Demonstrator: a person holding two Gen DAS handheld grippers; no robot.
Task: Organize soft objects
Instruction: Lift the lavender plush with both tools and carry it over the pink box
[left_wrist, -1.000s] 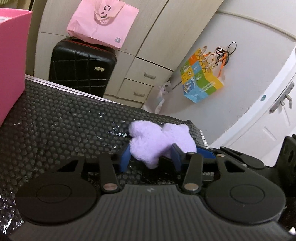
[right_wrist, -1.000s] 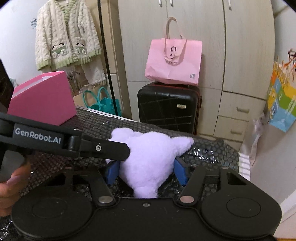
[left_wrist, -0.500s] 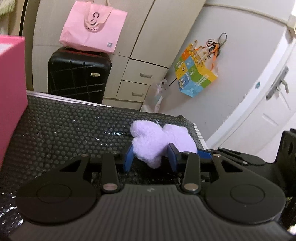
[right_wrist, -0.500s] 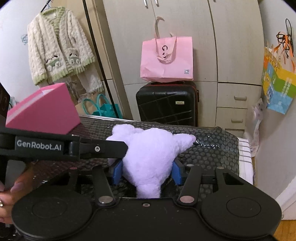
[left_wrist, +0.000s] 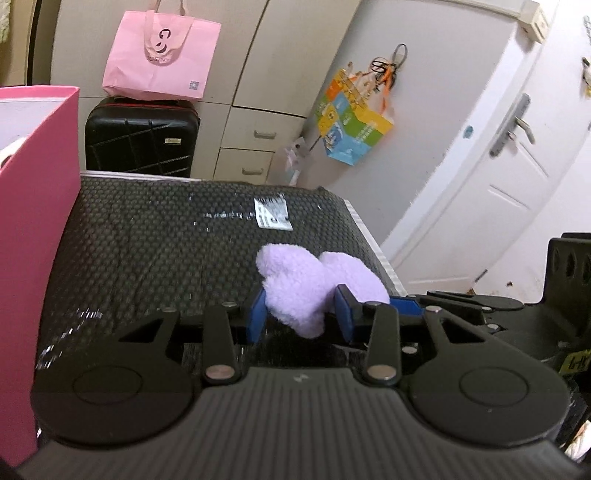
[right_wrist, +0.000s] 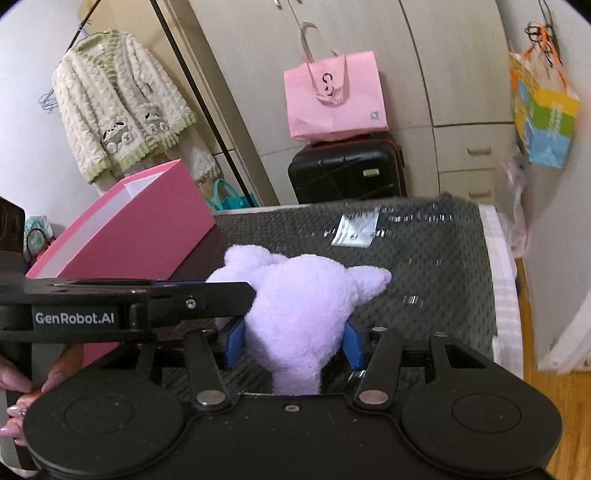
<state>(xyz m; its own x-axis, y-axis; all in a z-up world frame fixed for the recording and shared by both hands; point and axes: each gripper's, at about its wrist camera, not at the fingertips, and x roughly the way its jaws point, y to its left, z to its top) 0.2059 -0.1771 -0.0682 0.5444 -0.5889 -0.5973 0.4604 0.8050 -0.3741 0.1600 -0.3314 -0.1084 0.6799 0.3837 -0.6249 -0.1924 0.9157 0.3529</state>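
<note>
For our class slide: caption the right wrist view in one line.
Both grippers clamp a purple plush above the black mat, beside a pink box.

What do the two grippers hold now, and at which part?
Both hold the purple plush: right gripper around its body, left gripper on a limb.

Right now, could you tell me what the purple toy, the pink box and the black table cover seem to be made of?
Purple toy: soft plush, probably synthetic fleece; its fuzzy nap bulges between the blue pads.
Pink box: likely matte cardboard; flat stiff walls, white inside, no gloss.
Black table cover: apparently bubble-wrap-like plastic; regular rounded cells with shiny glints.
</note>
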